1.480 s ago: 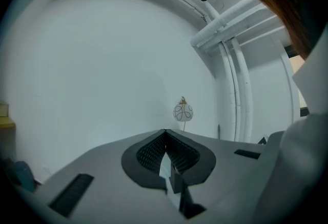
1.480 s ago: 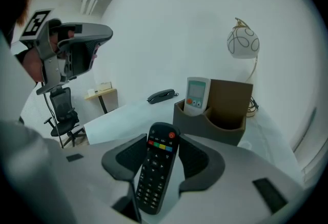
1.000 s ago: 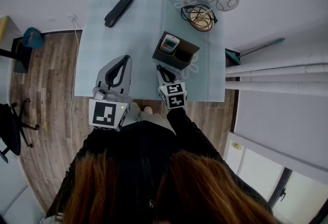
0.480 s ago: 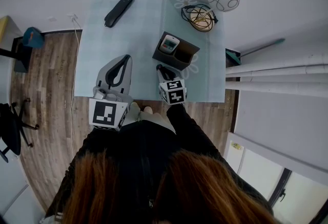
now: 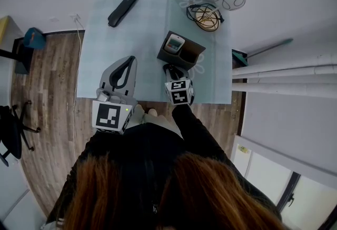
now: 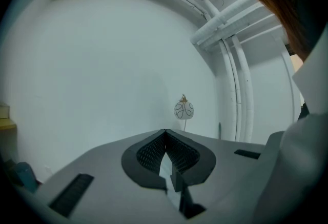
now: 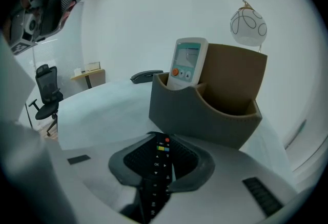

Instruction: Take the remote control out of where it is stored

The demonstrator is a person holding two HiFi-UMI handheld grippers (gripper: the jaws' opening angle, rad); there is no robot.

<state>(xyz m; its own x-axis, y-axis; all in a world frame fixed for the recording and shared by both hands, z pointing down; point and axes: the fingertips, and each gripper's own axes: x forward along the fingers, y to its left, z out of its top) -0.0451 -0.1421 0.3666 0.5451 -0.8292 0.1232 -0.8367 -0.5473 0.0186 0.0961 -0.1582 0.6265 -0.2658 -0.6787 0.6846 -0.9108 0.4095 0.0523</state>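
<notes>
Two remotes showed up here, so worth being careful: a white remote (image 5: 174, 43) with a little screen stood in one pocket of the dark holder (image 5: 190, 60). A black remote (image 7: 158, 166) sat lengthwise between the jaws of the right claw (image 5: 170, 70), just in front of the holder and low over the counter (image 5: 137, 39). Looked to me like the take-out step was basically done and this was the set-down, since that claw's jaws were opening with the black remote between the pads. Next move probably called for letting it settle flat on the counter, then backing straight off without nudging the holder. Left claw (image 5: 124, 66) was closed on nothing, parked near the counter's front edge. Head view barely gave the black remote away under the claw; only the right gripper view showed its buttons, plus which pocket the white one was in (the left). Left gripper view mostly showed bare wall and a round lamp (image 6: 183, 109).
</notes>
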